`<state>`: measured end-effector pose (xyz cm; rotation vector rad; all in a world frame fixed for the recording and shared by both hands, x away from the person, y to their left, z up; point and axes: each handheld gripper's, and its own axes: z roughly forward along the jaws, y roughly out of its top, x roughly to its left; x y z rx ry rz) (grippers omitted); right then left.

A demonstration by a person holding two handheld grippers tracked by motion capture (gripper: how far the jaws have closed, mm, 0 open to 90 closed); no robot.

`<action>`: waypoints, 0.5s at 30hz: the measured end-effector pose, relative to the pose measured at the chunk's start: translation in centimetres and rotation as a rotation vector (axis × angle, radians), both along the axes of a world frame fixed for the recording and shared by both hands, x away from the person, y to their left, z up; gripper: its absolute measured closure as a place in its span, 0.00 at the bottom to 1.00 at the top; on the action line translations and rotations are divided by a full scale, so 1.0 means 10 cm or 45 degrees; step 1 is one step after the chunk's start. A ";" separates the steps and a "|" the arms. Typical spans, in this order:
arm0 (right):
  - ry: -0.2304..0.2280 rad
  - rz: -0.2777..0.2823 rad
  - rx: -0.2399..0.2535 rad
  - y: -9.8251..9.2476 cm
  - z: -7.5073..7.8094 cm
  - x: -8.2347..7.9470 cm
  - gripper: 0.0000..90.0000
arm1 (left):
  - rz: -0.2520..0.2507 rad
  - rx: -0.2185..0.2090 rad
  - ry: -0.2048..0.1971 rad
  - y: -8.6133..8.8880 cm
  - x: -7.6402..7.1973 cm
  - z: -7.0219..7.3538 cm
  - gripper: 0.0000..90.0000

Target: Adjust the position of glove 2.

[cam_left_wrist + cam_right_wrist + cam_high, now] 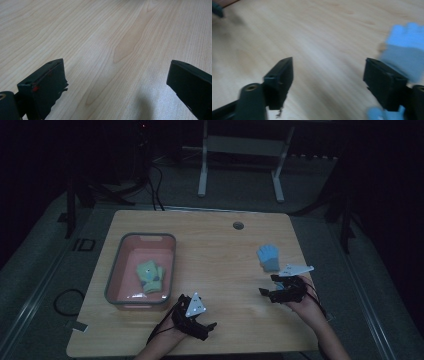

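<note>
I'm holding both grippers low over the table (210, 245), forearms coming in from the near edge. My left gripper (207, 326) is sitting near the front edge, just right of the bin (116, 270); its jaws are standing wide apart with nothing between them, only bare wood grain showing in the left gripper view (117, 75). My right gripper (267, 287) is hovering toward the right side, well apart from the left one. Its jaws are spread wide too and gripping nothing. The blue glove (268, 257) is lying flat on the table just beyond the right gripper; in the right gripper view it's showing blurred, beside and past one jaw (407, 50), not between the jaws. Can't tell if it's touching that jaw. A green glove (151, 276) is lying inside the bin, on its pink floor. The bin is sitting on the table's left side.
</note>
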<state>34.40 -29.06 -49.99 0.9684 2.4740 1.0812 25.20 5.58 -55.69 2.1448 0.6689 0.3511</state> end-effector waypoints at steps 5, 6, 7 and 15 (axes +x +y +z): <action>-0.018 -0.131 -0.013 -0.16 0.07 0.10 0.42 | -0.002 -0.004 0.001 -0.01 0.00 -0.01 0.03; -0.016 -0.150 -0.008 -0.18 0.08 0.12 0.45 | -0.001 -0.002 -0.001 -0.01 0.00 -0.01 0.03; -0.024 -0.176 -0.005 -0.21 0.10 0.15 0.49 | -0.001 0.003 -0.003 -0.01 0.01 -0.01 0.03; -0.058 -0.272 -0.037 -0.29 0.18 0.42 0.67 | -0.001 0.005 -0.010 0.01 0.02 -0.03 0.03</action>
